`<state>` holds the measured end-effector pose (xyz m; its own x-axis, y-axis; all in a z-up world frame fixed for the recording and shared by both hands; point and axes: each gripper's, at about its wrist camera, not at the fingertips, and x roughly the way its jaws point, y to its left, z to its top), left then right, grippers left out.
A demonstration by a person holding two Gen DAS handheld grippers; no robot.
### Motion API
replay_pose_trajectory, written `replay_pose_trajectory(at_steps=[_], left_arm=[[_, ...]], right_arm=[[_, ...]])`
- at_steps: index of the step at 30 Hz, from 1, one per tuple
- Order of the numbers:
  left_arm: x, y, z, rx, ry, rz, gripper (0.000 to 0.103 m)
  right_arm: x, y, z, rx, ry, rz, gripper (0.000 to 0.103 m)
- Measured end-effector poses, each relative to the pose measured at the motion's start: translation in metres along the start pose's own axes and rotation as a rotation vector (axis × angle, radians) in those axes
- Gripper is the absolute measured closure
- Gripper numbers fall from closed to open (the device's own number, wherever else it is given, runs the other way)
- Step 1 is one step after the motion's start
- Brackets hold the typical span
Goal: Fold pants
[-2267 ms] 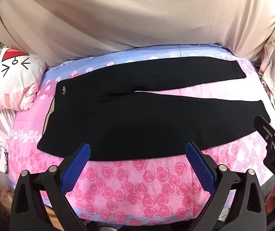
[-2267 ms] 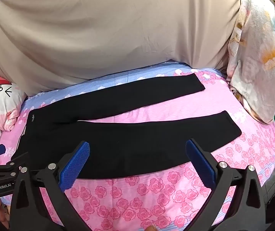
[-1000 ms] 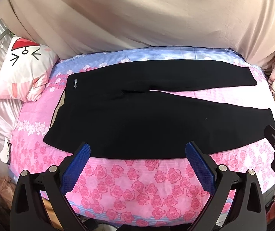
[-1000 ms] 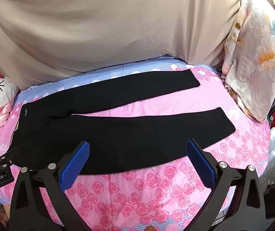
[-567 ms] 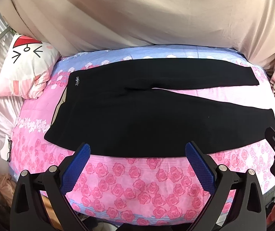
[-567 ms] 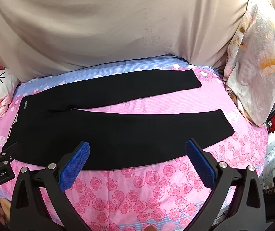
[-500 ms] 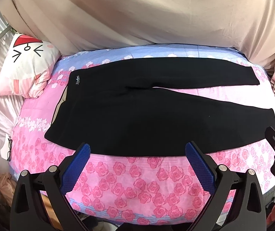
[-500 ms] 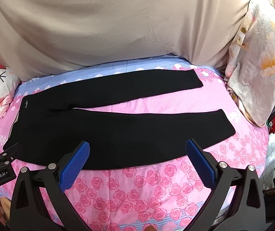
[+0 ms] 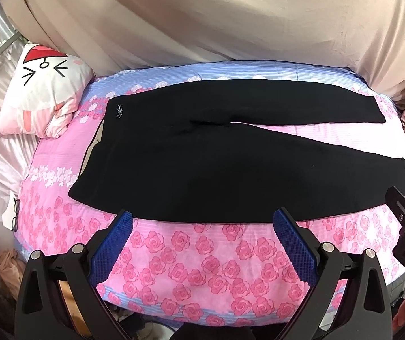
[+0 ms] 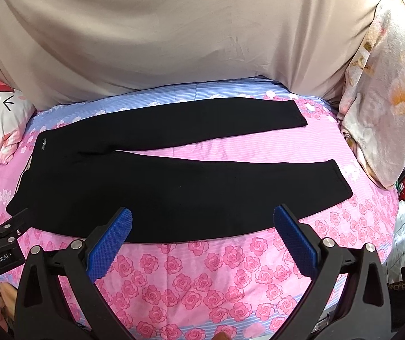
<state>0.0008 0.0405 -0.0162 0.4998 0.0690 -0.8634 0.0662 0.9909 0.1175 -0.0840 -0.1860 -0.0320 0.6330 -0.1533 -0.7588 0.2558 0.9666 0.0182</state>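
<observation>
Black pants (image 9: 202, 158) lie flat and spread on the bed, waist to the left with a small white logo, both legs running right in a narrow V. They also show in the right wrist view (image 10: 174, 181). My left gripper (image 9: 202, 221) is open and empty, hovering above the pants' near edge. My right gripper (image 10: 202, 218) is open and empty, also above the near edge, further right. Each gripper shows at the edge of the other's view.
The bed has a pink rose-patterned cover (image 9: 208, 266) with a blue strip at the back. A cat-face pillow (image 9: 41, 90) lies at the left. A floral blanket (image 10: 383, 107) is piled at the right. A beige sheet (image 10: 174, 34) hangs behind.
Both grippers have drawn back slightly and shifted view; the pants lie as before. Both stay open and empty.
</observation>
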Motion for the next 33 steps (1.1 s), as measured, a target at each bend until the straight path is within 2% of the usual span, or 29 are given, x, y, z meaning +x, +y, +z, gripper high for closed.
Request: replay_pose_trajectory(at_steps=[33], left_arm=[[-0.0007,-0.0019,-0.0001,0.004,-0.001,0.000,0.005]], right_arm=[[0.0018,0.0021,0.0006,-0.004,0.000,0.005,0.005]])
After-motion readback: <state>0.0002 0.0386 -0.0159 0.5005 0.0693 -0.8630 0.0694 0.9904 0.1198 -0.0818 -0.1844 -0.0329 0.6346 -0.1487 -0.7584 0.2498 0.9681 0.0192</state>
